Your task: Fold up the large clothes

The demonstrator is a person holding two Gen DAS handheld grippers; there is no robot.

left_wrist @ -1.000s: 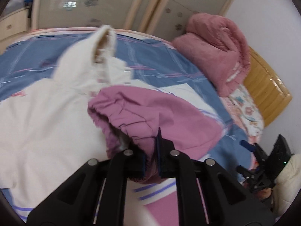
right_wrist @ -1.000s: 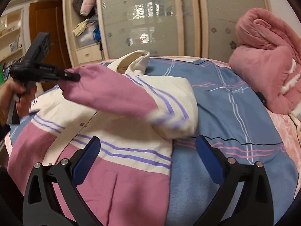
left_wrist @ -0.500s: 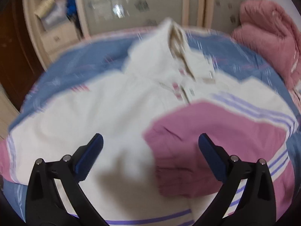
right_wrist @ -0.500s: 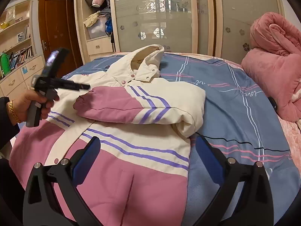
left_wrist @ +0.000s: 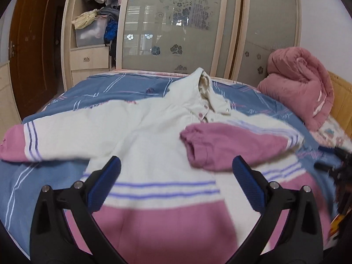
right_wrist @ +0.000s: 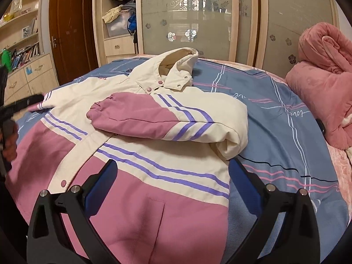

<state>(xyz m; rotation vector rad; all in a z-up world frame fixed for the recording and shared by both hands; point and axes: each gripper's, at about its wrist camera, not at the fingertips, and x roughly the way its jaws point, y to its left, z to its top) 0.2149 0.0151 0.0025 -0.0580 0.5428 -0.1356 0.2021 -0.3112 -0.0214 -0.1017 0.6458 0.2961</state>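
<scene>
On the bed (right_wrist: pixel 286 136) our jacket (right_wrist: pixel 140 198) lies flat, one sleeve (right_wrist: pixel 154 118) folded across its chest, while our left tool (left_wrist: pixel 176 180) and right tool (right_wrist: pixel 173 182) hover wide open, empty.

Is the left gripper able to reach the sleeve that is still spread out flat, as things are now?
Probably yes. The left gripper is open and empty, and the unfolded sleeve lies flat on the bed to its left with nothing on top. Only bare jacket fabric lies between them.

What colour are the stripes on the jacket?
Purple stripes on the jacket, clearest in the right wrist view.
</scene>
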